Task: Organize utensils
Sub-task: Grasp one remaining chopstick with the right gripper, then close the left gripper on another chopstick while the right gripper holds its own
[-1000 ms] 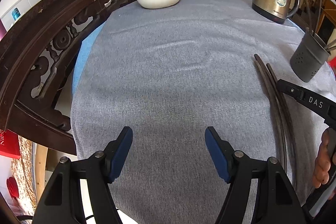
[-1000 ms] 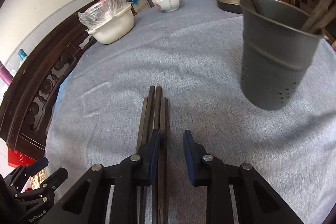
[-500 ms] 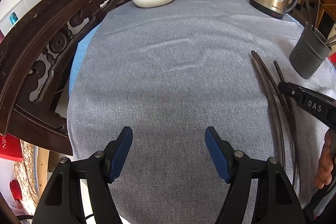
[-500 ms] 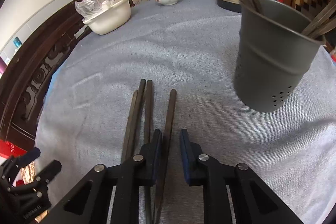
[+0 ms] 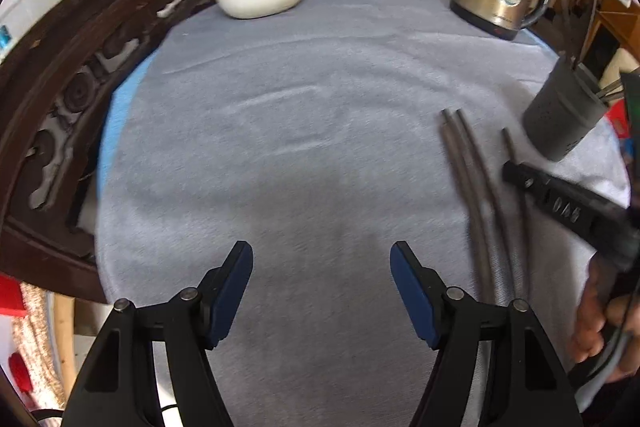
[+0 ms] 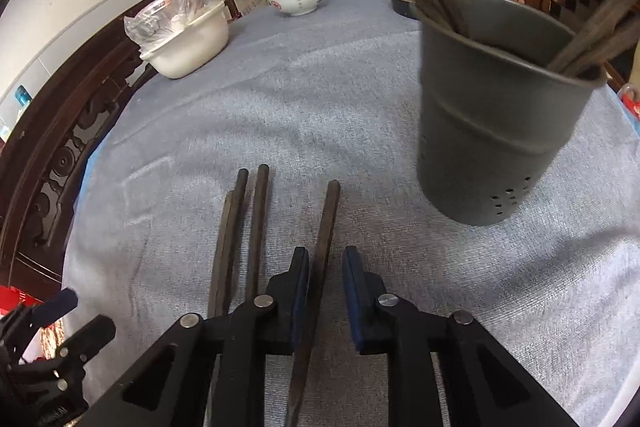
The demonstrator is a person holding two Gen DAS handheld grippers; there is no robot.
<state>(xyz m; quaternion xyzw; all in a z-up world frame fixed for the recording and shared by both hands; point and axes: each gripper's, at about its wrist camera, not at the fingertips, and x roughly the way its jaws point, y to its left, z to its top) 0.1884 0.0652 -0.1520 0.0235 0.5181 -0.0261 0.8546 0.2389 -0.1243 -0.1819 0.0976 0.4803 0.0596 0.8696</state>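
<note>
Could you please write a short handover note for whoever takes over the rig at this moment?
Left tongs: open, holding nothing, above bare cloth.
Right tongs: open, low over the cloth, one loose chopstick lying between the fingers, not gripped.
Three more chopsticks lie together just left of it.
The grey holder stands upright, ahead and right, with several chopsticks already inside.
Left to do: probably close on the single chopstick, put it in the holder, then the other three.
</note>
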